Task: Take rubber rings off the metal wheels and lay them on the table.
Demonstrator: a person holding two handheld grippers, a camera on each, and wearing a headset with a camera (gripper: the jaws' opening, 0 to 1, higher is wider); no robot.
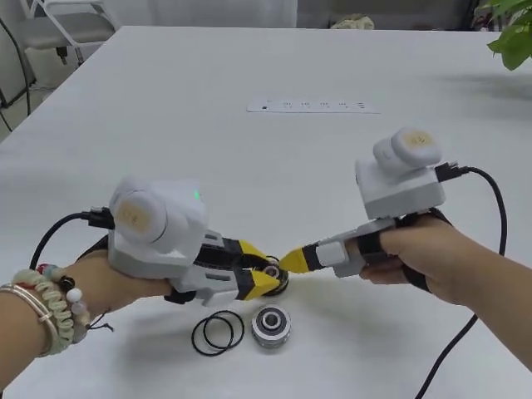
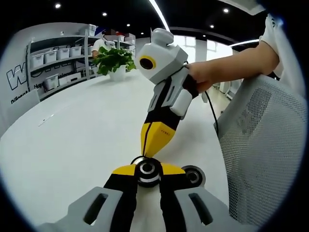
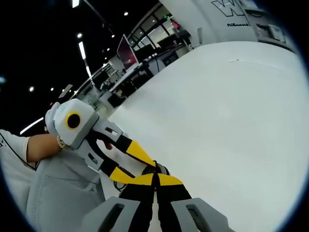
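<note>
Left tongs (image 1: 266, 268) clamp wheel (image 2: 148, 171); right tongs (image 1: 290, 262) closed, tips at wheel; 2 rings (image 1: 218, 332) on table (image 1: 249, 166).

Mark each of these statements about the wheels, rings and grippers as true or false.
1. The left gripper clamps a metal wheel between its fingers. True.
2. Two rubber rings lie on the table. True.
3. The second wheel sits on the power strip. False: it sits on the table right beside the rubber rings, far from the power strip.
4. The right gripper is held wide open above the table. False: its fingers are closed together, with the tips at the metal wheel in the left gripper.
</note>
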